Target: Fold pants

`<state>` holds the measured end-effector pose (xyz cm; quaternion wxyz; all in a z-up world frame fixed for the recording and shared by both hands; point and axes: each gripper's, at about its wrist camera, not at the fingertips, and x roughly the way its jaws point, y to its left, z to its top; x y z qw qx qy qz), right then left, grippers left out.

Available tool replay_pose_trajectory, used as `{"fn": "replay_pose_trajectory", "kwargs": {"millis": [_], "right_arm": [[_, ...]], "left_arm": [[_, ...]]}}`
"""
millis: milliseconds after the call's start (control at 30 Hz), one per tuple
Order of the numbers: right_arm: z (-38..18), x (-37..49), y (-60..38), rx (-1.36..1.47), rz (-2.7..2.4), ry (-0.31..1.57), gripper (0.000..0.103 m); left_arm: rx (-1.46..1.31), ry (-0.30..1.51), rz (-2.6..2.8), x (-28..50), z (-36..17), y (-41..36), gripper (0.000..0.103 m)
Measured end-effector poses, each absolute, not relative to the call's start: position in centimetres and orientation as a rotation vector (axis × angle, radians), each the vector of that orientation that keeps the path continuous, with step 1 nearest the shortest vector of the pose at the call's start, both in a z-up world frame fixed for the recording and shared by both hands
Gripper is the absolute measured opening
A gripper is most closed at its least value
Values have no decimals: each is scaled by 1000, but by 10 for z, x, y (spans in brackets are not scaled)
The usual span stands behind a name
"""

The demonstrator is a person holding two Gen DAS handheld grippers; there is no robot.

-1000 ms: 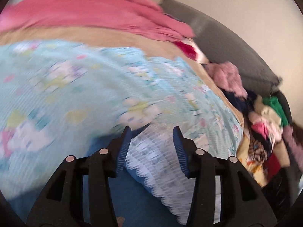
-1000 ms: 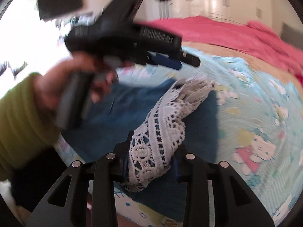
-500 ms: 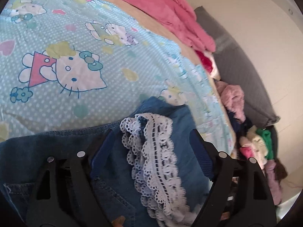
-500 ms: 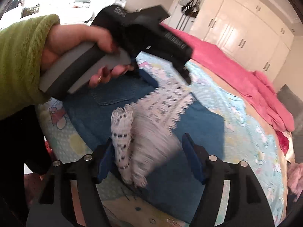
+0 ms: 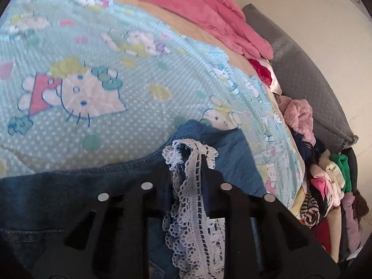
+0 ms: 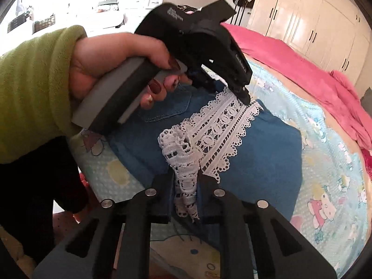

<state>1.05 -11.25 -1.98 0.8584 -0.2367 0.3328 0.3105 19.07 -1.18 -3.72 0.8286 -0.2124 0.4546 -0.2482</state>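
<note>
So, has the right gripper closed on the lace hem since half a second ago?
Yes. The right gripper now pinches the lace hem, with both jaws pulled inward, over the same denim pants.

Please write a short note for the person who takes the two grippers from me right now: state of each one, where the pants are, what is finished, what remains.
Left gripper: jaws shut on the lace hem of the denim pants.
Right gripper: jaws shut on the other bunched end of the lace.
Pants: on the blue cartoon sheet, near its edge, one layer already doubled over.
Done: a first fold, it seems.
Left: probably carry the hem across, lay it flat, release.
</note>
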Motion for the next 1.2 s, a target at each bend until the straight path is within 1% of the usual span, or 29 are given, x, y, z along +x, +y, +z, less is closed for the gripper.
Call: {"fn": "replay_pose_trajectory", "kwargs": {"millis": [133,200,267,300,367,400,500,533,567,600,667,733,800,833,867,900,1000,1033,1067,1200], "right_arm": [[-13,11,-108,-474,668,655,14],[-15,14,-104,-482,671,665,14],[-25,20,-99,-492,677,711,14],[-27,23,-100,-495,680,718,19],[-28,21,-97,-512,693,720,25],[-28,19,-96,-515,705,713,31],[-24,13,-102,-498,754,718,42],[-20,12,-106,-479,773,716,45],[-17,10,-112,-455,790,715,52],[-13,10,-117,-431,799,712,53],[-2,10,-132,-370,806,694,53],[8,16,-153,-316,764,687,53],[12,28,-176,-262,691,713,52],[12,34,-186,-233,652,733,51],[11,40,-195,-212,618,750,42],[9,44,-199,-199,592,766,40],[1,56,-218,-115,562,834,39],[-2,54,-220,-110,566,841,38],[-4,55,-221,-117,567,846,38],[-17,47,-205,-205,561,882,38]], "left_arm": [[-387,884,-517,182,-14,-10,12],[-362,882,-498,184,-15,-7,12],[-360,916,-479,187,-24,-6,17],[-352,940,-454,190,-32,-5,19],[-346,957,-424,192,-39,-3,36],[-350,956,-418,191,-39,1,38],[-347,932,-404,187,-31,7,46],[-345,921,-401,185,-27,10,50],[-346,910,-400,182,-23,11,54],[-346,894,-397,178,-17,14,57],[-328,856,-378,168,-3,18,66],[-305,817,-354,157,8,19,70],[-280,782,-353,141,16,18,70],[-267,769,-351,133,20,16,68],[-253,759,-353,126,22,13,59],[-243,751,-366,115,25,10,55],[-208,755,-407,86,23,-5,44],[-186,766,-429,78,20,-13,39],[-168,781,-450,70,16,-20,36],[-62,894,-488,50,-14,-49,35]]}}
